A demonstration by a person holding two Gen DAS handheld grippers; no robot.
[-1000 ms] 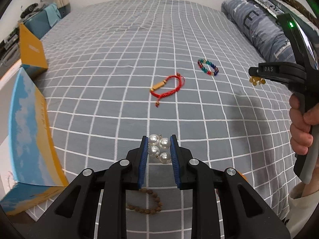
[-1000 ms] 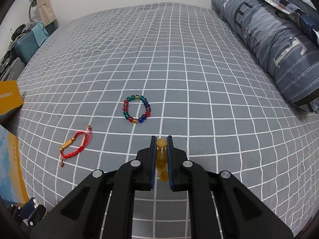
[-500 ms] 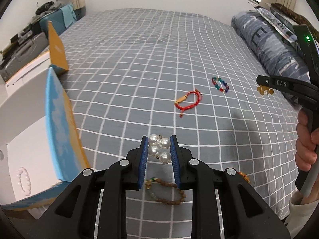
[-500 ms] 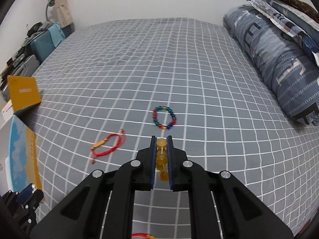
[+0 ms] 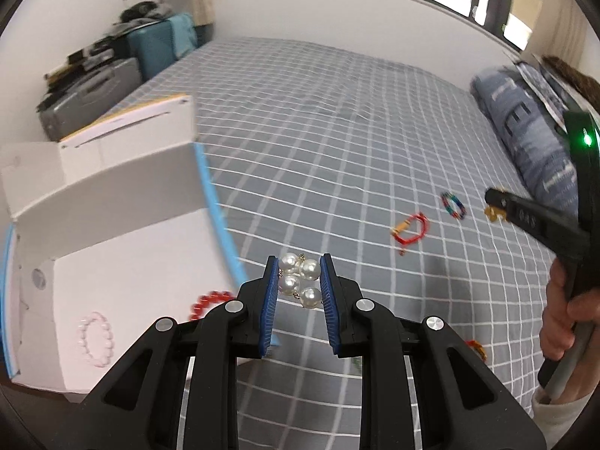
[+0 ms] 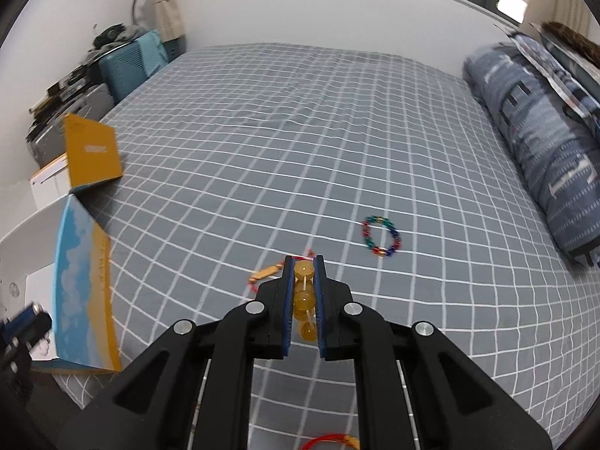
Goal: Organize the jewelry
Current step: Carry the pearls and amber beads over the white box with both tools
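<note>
pearls (image 5: 300,280) are sitting clenched in the left gripper (image 5: 299,281) beside the box (image 5: 112,225); light, slick, prob best pinched across 2 beads. right gripper (image 6: 304,296) is grasping amber beads (image 6: 303,300) over the bed (image 6: 300,131).

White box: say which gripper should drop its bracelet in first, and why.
Left, probably. The left gripper holds the pearl bracelet right beside the white box. The right gripper, shut on the amber bracelet, hangs farther out over the bed.
</note>
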